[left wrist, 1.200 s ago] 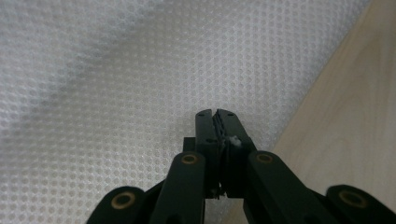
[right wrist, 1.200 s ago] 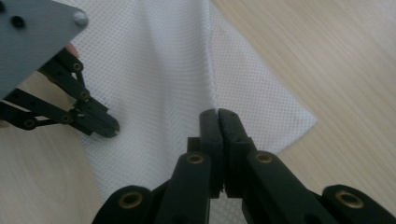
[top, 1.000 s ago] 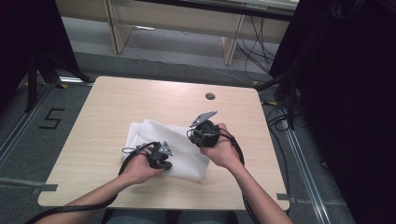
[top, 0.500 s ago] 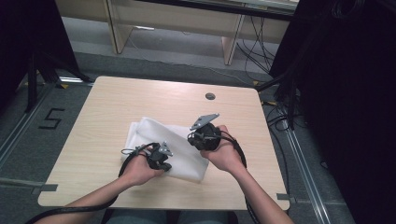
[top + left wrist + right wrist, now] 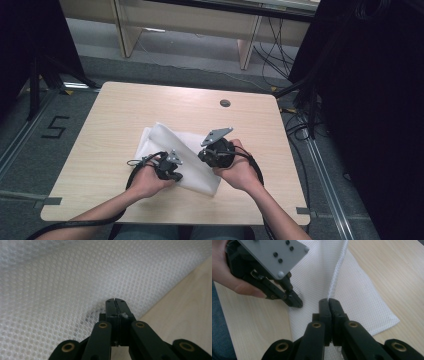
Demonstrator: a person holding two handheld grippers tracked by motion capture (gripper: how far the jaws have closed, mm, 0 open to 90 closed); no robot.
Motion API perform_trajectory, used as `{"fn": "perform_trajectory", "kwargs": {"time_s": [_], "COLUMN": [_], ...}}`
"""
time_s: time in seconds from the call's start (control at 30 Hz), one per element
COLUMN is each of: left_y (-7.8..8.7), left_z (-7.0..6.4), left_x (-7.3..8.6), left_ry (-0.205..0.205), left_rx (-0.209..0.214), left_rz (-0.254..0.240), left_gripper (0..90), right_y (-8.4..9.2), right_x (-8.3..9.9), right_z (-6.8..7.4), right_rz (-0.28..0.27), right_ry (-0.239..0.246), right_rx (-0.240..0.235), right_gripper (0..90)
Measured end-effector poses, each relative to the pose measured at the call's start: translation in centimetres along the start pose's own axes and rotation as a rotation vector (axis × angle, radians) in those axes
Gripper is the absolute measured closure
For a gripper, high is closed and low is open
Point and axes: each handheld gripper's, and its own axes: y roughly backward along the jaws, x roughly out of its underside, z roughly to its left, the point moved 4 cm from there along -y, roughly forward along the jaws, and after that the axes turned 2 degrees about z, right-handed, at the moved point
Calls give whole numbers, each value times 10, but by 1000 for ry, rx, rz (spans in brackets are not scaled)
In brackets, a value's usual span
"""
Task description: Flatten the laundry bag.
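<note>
mesh bag [image 5: 187, 150], white, flat near the table's [image 5: 125, 107] front edge, toward the middle

left hand-held gripper [image 5: 116, 302] closed, pinning the mesh near the bag's front edge, likely to anchor it; right hand-held gripper [image 5: 328, 301] closed on the drawstring [image 5: 337, 272], lifting it off the bag, probably to draw the mouth open or shut.

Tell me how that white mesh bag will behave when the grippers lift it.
The white mesh bag will probably flop and sag: it lies flat and creased on the table. It looks light, being thin open netting. The right gripper is shut on its cord, so the cord will likely tighten first; the left gripper pinches the mesh itself.
</note>
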Motion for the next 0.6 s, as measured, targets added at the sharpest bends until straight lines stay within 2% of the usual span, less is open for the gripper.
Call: {"fn": "perform_trajectory", "kwargs": {"time_s": [0.03, 0.07, 0.1, 0.13, 0.17, 0.2, 0.23, 0.33, 0.37, 0.4, 0.47, 0.5, 0.53, 0.57, 0.6], "left_y": [2, 9, 13, 19, 24, 32, 37, 50, 52, 54, 55, 54, 54, 51, 50], "left_z": [-1, 1, 0, 2, 4, 9, 12, 23, 26, 28, 29, 29, 29, 26, 23], "left_x": [1, 4, 5, 7, 10, 14, 17, 32, 39, 45, 57, 60, 62, 62, 60], "left_ry": [-2, -35, 0, -1, 17, 2, 27, 48, 60, 73, 90, 87, 61, 89, 72], "left_rx": [1, 3, 1, 1, -7, -16, -37, -62, -64, -68, -71, -75, -62, -53, -45], "left_rz": [-6, 18, -13, -15, -30, -24, -39, -35, -34, -16, 3, 12, 36, 24, 34], "left_gripper": [888, 888, 886, 885, 884, 883, 882, 874, 872, 872, 871, 870, 870, 871, 872], "right_y": [0, 0, 0, 0, -1, -1, 0, -1, -1, -2, -2, -2, -2, -2, -3], "right_x": [1, 1, 2, 3, 3, 4, 6, 8, 9, 9, 9, 10, 10, 9, 8], "right_z": [1, 1, 2, 4, 7, 7, 10, 16, 18, 20, 25, 28, 30, 32, 31], "right_rz": [-5, -5, -8, -10, -10, -19, -18, -15, -14, -17, -13, -12, -10, -13, -16], "right_ry": [10, 16, 24, 28, 27, 49, 43, 59, 66, 93, 91, 103, 99, 110, 117], "right_rx": [-13, -14, -13, -20, -32, -36, -42, -56, -59, -62, -68, -75, -75, -81, -73], "right_gripper": [900, 900, 900, 900, 900, 900, 900, 900, 900, 900, 900, 900, 900, 900, 900]}}
